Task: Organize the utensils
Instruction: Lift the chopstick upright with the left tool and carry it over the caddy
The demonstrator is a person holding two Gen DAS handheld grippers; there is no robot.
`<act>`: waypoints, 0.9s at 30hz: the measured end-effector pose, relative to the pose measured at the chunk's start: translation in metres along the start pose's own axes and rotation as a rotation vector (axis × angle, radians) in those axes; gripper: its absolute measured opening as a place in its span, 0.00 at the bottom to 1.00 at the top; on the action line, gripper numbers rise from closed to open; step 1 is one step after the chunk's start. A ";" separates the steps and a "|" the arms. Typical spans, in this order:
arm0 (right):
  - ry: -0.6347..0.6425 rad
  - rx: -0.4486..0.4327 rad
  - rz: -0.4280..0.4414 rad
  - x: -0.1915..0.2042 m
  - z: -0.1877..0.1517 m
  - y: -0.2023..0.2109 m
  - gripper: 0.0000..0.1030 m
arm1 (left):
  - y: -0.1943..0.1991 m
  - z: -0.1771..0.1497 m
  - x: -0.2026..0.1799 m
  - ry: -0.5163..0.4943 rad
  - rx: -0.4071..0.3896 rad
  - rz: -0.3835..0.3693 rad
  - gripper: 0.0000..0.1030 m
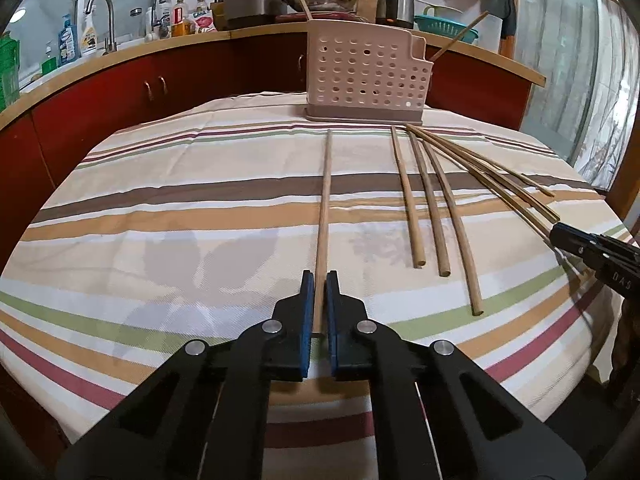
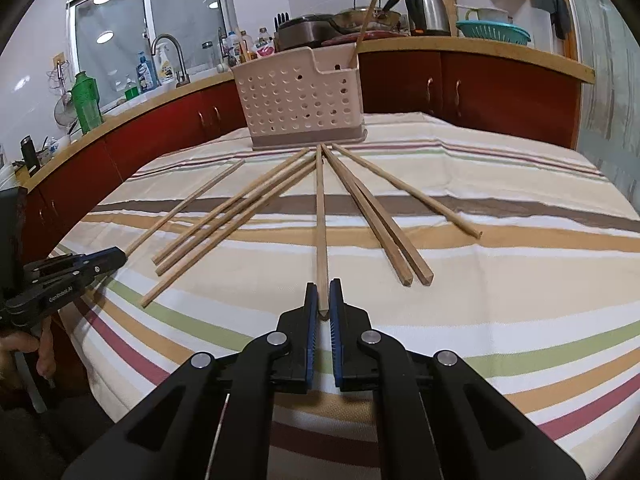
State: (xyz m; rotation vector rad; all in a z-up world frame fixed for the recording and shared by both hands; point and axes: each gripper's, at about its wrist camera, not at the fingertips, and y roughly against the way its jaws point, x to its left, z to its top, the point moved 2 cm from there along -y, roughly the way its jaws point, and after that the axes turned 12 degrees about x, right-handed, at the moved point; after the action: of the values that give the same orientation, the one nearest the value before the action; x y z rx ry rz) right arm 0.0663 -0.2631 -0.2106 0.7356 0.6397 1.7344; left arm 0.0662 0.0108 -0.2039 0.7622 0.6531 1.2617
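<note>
Several wooden chopsticks lie on the striped tablecloth before a beige perforated utensil holder [image 1: 362, 76], which also shows in the right wrist view [image 2: 302, 100] and has chopsticks standing in it. My left gripper [image 1: 319, 280] is shut on the near end of a lone chopstick [image 1: 325, 200] that lies on the cloth. My right gripper [image 2: 323, 290] is shut on the near end of the middle chopstick [image 2: 320, 208] of the fan. The right gripper shows at the right edge of the left wrist view [image 1: 554, 234], the left gripper at the left edge of the right wrist view [image 2: 122, 256].
Three chopsticks [image 1: 428, 200] lie right of the left gripper's one. A pair [image 2: 380, 224] and a single chopstick [image 2: 408, 192] lie right of the right gripper's one. Behind the table [image 1: 160, 240] runs a counter with red cabinets [image 2: 460, 88], a kettle [image 2: 428, 10], pans and a sink tap [image 1: 102, 20].
</note>
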 end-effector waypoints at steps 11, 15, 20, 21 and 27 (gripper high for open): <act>0.041 -0.164 -0.023 0.015 0.019 0.060 0.06 | 0.047 0.018 -0.004 0.007 -0.155 0.007 0.06; 0.046 -0.216 -0.022 0.017 0.030 0.078 0.06 | 0.073 0.028 -0.004 0.008 -0.242 0.015 0.06; 0.049 -0.259 -0.013 0.018 0.040 0.094 0.06 | 0.098 0.042 -0.002 0.012 -0.313 0.011 0.06; 0.052 -0.268 -0.013 0.019 0.042 0.097 0.06 | 0.103 0.045 -0.001 0.013 -0.329 0.010 0.06; 0.055 -0.304 0.000 0.019 0.058 0.110 0.06 | 0.126 0.060 -0.002 0.003 -0.398 0.015 0.06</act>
State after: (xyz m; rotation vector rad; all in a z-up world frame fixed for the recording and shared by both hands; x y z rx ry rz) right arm 0.0357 -0.2701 -0.0885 0.4772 0.3990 1.8052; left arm 0.0392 0.0166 -0.0669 0.4366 0.3803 1.3524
